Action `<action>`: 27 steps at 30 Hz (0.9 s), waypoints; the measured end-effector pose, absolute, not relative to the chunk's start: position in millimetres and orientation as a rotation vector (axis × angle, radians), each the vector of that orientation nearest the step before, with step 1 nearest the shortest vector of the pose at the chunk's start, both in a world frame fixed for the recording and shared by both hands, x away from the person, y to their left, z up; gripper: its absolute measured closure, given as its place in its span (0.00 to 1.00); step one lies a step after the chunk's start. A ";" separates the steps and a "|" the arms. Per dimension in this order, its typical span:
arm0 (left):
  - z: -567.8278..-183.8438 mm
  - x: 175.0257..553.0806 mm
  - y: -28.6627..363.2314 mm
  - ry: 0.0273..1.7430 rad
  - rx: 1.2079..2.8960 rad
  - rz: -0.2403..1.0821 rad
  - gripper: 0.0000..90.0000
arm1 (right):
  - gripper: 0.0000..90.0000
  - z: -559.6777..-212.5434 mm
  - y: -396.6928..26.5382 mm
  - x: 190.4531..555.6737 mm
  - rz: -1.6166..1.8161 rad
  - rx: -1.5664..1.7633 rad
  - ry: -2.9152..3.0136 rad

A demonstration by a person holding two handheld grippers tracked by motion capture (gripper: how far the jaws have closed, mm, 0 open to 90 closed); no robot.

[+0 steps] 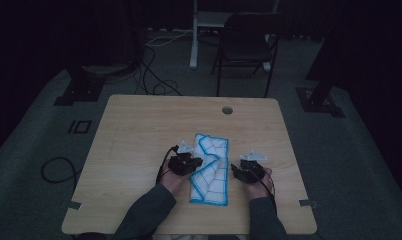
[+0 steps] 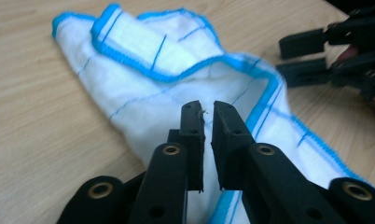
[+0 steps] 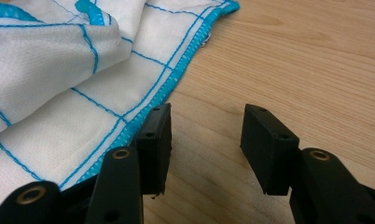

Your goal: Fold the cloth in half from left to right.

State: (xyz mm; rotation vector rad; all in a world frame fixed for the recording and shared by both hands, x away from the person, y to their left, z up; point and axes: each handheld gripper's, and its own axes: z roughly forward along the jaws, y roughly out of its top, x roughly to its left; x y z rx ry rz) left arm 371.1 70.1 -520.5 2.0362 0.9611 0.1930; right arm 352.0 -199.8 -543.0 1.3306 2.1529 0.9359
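A white cloth with blue edging and thin blue grid lines lies folded and rumpled on the wooden table, near its front middle. My left gripper reaches over the cloth's left side. In the left gripper view its jaws stand almost together above the cloth, with just a stray thread in the slit. My right gripper sits just right of the cloth. Its jaws are open over bare wood beside the cloth's blue hem. The right gripper also shows across the cloth in the left gripper view.
A round cable hole sits near the table's far edge. Beyond the table stand a dark folding chair and a white post. Cables trail over the floor, and dark stand bases flank the table.
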 end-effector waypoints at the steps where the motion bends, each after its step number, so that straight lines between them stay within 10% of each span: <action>1: -522.8 371.0 71.4 0.963 2.043 0.195 0.94 | 0.59 -543.1 -199.9 352.1 0.937 1.331 2.153; 27: -534.1 331.9 58.0 0.837 2.104 0.097 0.97 | 0.59 -543.0 -200.6 352.1 0.941 1.333 2.150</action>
